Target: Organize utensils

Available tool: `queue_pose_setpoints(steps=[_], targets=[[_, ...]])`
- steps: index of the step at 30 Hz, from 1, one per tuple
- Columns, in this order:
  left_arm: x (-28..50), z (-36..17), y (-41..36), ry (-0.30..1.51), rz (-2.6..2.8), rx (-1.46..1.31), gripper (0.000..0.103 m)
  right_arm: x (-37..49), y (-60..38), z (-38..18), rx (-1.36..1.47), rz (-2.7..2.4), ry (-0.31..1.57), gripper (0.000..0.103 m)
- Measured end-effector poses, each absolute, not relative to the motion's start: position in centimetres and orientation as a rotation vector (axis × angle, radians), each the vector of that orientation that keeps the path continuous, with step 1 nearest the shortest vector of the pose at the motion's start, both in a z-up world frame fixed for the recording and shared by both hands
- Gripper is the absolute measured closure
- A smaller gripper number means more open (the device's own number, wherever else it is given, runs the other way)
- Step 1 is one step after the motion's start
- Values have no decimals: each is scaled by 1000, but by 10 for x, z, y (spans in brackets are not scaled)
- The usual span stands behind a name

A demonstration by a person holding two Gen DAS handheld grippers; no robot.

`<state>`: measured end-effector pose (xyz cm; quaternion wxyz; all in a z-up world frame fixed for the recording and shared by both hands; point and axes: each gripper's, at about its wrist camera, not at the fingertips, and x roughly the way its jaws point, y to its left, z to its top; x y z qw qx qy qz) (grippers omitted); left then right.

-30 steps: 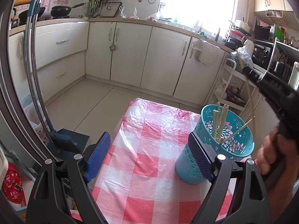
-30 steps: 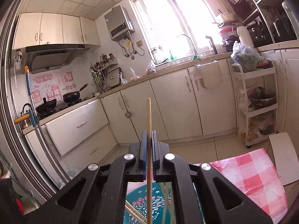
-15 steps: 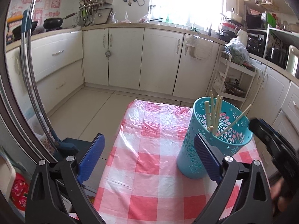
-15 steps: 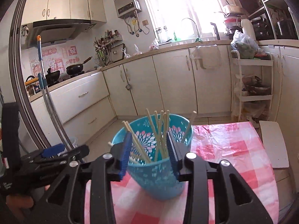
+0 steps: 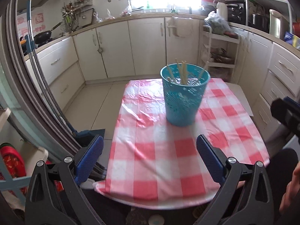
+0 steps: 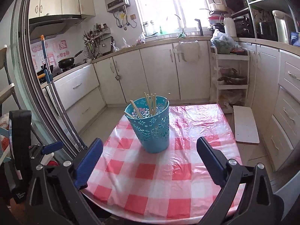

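A turquoise cut-out basket (image 5: pixel 184 101) (image 6: pixel 153 131) stands upright on the far half of the red-and-white checked tablecloth (image 5: pixel 159 159) (image 6: pixel 168 178). Several wooden chopsticks (image 5: pixel 182 73) (image 6: pixel 151 103) lean inside it. My left gripper (image 5: pixel 149 142) hangs open over the near half of the table, well short of the basket, with nothing between its blue pads. My right gripper (image 6: pixel 150 142) is also back from the basket; its jaws are opening wide and hold nothing. Part of the right gripper body (image 5: pixel 286 112) shows at the right edge of the left wrist view.
Mop handles (image 6: pixel 54 93) lean against a sliding door frame left of the table. A white shelf rack (image 6: pixel 232 82) with pots stands by the far cabinets. A white board (image 6: pixel 245 125) lies past the table's right side. A hand (image 5: pixel 292 187) shows at lower right.
The right gripper let go of the single chopstick, which now stands in the basket, and its jaws spread wide. Both grippers drew back from the basket toward the table's near edge.
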<state>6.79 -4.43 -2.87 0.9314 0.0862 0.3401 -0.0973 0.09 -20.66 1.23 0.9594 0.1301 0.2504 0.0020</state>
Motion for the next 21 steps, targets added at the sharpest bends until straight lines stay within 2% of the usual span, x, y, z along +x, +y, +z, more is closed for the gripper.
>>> queue_pose_setpoints(steps=[11, 21], targets=[[-32, 14, 5, 661, -139, 47, 8, -110, -166, 33, 219, 6, 474, 7], [-82, 23, 8, 606, -111, 76, 8, -139, -161, 28, 227, -2, 465, 7]])
